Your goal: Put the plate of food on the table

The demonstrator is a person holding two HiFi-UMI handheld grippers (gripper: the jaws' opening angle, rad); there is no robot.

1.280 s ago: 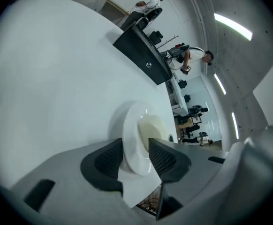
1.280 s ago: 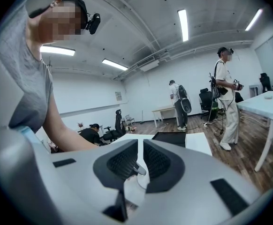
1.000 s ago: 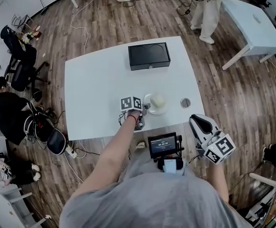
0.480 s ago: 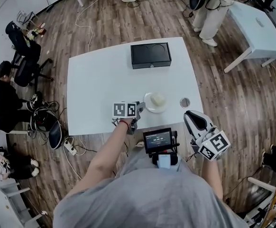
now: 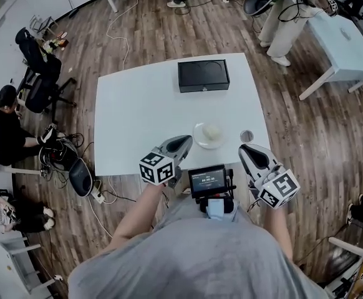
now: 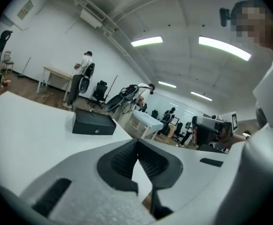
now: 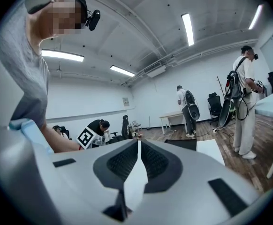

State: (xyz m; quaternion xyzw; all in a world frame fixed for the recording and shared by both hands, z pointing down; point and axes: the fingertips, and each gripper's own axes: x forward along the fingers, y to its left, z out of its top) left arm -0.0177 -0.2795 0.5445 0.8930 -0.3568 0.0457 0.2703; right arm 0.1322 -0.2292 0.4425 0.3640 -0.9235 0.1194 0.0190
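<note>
Left grey two-jaw gripper has just snapped its jaws together on nothing, and the right grey gripper is closed and empty too. The round white plate of pale food sits on the white rectangular table. Placement looks done, so next is simply keeping clear. Only the head view shows the plate. The left gripper view catches just the flat black box.
</note>
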